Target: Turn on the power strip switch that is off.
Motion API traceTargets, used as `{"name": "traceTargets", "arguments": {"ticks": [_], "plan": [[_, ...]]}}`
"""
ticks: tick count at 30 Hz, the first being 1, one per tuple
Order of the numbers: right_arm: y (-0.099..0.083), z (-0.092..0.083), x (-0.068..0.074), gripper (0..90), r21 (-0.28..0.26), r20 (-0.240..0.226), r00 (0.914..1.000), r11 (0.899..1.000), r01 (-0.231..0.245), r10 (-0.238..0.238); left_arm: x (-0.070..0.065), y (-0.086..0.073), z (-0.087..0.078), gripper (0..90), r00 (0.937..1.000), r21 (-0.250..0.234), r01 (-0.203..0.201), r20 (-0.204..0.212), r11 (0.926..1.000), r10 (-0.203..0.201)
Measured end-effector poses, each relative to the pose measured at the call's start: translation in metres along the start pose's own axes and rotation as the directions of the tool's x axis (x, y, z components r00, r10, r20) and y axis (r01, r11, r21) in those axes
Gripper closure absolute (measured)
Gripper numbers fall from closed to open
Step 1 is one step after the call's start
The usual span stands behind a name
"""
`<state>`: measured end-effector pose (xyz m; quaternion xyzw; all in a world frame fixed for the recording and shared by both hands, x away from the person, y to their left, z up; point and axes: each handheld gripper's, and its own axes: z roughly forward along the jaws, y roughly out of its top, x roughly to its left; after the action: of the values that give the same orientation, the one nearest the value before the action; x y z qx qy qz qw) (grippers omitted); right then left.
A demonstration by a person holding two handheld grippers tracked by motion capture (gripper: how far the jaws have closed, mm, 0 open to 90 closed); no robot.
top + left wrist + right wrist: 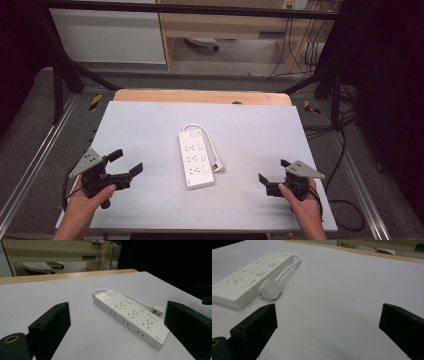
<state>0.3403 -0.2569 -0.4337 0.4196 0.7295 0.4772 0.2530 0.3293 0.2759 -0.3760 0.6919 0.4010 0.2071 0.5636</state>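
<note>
White glossy plastic marks the rectangular power strip (194,159), lying flat mid-table on the matte pale grey sheet (150,125), its short white cable (211,142) looping back to a blocky white plug (219,167) just beside its right edge. I hold my left gripper (125,162) and right gripper (272,175) low on either side, well apart from it, jaws spread wide and empty, probably staged for an approach from both sides.

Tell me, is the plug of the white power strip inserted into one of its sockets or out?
Out. The plug lies loose on the table beside the power strip.
</note>
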Motion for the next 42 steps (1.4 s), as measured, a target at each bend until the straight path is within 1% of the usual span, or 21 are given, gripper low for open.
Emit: {"name": "traceTargets", "arguments": {"ticks": [11,15,18,26,29,37,42], "plan": [[0.0,0.0,0.0,2.2,-0.003,-0.002,1.0,1.0,-0.001,0.001,-0.013,0.009,0.018,7.0,0.9992,0.032,-0.028,0.028,0.9991,0.027],[0.0,-0.001,0.0,2.3,-0.003,-0.004,1.0,1.0,-0.003,0.003,-0.019,0.01,0.027,6.7,0.9986,0.044,-0.036,0.041,0.9984,0.034],[0.0,-0.001,-0.001,2.3,-0.005,-0.004,1.0,1.0,-0.005,0.005,-0.021,0.011,0.03,6.5,0.9982,0.049,-0.037,0.049,0.9981,0.035],[0.0,-0.001,-0.001,2.3,-0.003,-0.006,1.0,1.0,-0.004,0.004,-0.032,0.014,0.045,6.0,0.9956,0.066,-0.055,0.08,0.9963,0.05],[0.0,0.0,-0.001,2.3,-0.003,-0.006,1.0,1.0,-0.001,0.001,-0.037,0.014,0.052,6.0,0.9937,0.081,-0.063,0.097,0.9947,0.055],[0.0,-0.001,-0.001,2.2,-0.008,-0.006,0.9999,1.0,-0.008,0.008,-0.045,0.016,0.062,6.1,0.9905,0.094,-0.083,0.117,0.9921,0.072],[0.0,-0.001,-0.002,2.2,-0.005,-0.006,1.0,1.0,-0.007,0.007,-0.05,0.016,0.069,6.1,0.9887,0.106,-0.086,0.131,0.9906,0.072]]}}
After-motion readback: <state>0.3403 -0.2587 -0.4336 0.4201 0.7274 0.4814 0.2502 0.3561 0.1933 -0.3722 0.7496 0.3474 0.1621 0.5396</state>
